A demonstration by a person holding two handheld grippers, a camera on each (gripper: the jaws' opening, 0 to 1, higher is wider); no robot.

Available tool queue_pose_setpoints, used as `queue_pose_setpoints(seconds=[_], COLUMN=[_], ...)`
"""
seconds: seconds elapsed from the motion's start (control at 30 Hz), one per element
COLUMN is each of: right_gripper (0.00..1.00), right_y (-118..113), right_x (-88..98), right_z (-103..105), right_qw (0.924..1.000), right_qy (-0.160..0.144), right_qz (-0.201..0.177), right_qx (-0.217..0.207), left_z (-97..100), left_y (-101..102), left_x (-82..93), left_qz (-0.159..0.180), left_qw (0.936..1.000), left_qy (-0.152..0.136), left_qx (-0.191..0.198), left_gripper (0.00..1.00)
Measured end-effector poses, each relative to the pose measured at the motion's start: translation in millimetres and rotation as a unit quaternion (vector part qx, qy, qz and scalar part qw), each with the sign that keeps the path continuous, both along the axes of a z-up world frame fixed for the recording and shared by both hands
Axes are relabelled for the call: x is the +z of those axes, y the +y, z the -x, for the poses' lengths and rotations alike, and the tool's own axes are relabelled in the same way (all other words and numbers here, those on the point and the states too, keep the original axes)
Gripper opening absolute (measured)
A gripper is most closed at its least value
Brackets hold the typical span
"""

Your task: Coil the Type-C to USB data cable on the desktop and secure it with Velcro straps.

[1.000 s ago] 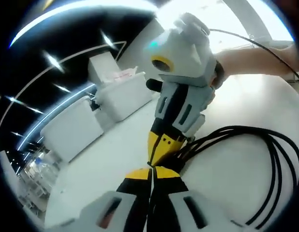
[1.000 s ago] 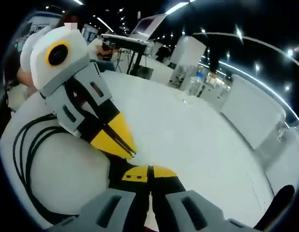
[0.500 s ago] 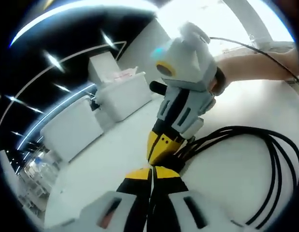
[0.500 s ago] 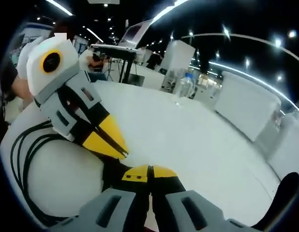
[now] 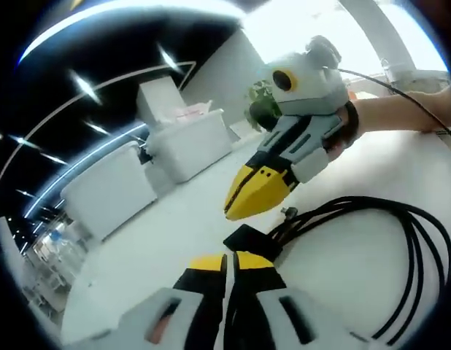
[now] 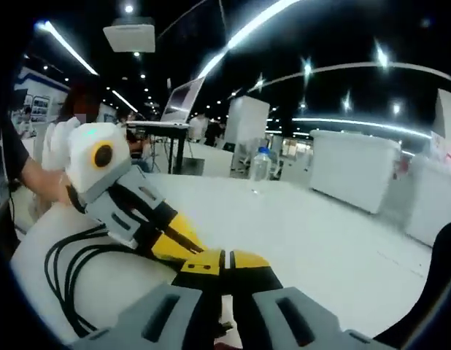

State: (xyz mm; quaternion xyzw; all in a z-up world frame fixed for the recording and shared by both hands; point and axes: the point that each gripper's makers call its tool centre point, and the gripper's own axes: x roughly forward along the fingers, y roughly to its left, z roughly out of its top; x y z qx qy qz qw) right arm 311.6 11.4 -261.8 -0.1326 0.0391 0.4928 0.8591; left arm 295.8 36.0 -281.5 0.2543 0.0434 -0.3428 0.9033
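Black coiled data cable [image 5: 401, 255] lies right of your left fingers [image 5: 227, 263], pressed together; right fingers [image 5: 249, 198] closed, hovering above.

A big white round table [image 6: 335, 219] spreads out under everything, glossy and catching the glare. Overhead the ceiling is dark, cut by long bright light strips [image 6: 244, 29] and dotted with small spotlights [image 6: 307, 68]. A boxy white fixture [image 6: 130, 35] hangs up there on the left. Across the hall, white counters [image 6: 353, 169] line the far side, and a clear water bottle [image 6: 261, 163] stands on the table. From the other side, white bins [image 5: 190, 142] sit in a row, a green plant [image 5: 260, 111] behind them, strong daylight pouring in beyond
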Motion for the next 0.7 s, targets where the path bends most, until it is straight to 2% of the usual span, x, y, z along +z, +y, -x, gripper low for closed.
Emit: queue_pose_setpoints(seconds=[0.07, 0.13, 0.23, 0.33, 0.47, 0.53, 0.7], right_gripper=[0.09, 0.11, 0.15, 0.17, 0.22, 0.24, 0.21], right_y=[0.5, 1.4, 1.9, 3.0, 4.6, 6.2, 10.0], right_x=[-6.0, -14.0, -17.6, -20.2, -25.1, -30.2, -31.4], right_z=[5.9, 11.7, 17.2, 20.5, 23.5, 25.0, 22.4], right_qw=[0.9999, 0.9996, 0.9993, 0.9991, 0.999, 0.9989, 0.9991], right_qy=[0.013, 0.023, 0.028, 0.033, 0.031, 0.023, 0.029], right_qz=[-0.008, 0.0, -0.001, -0.002, 0.006, 0.021, 0.019], right_qx=[0.007, 0.016, 0.025, 0.026, 0.031, 0.034, 0.025], left_z=[-3.6, -10.6, -16.4, -27.1, -31.3, -32.4, -34.5], left_y=[4.1, 12.4, 21.4, 27.7, 36.2, 38.1, 42.0], left_x=[6.1, 15.7, 20.3, 27.5, 26.5, 27.2, 31.2], left_qz=[0.009, 0.037, 0.078, 0.111, 0.1, 0.099, 0.095], left_qw=[0.9999, 0.9988, 0.9957, 0.9918, 0.9916, 0.9913, 0.9909], left_qy=[-0.004, -0.007, 0.006, 0.009, -0.003, -0.006, -0.023], left_qx=[0.009, 0.031, 0.049, 0.062, 0.082, 0.086, 0.093], left_gripper=[0.11, 0.12, 0.22, 0.22, 0.22, 0.22, 0.22])
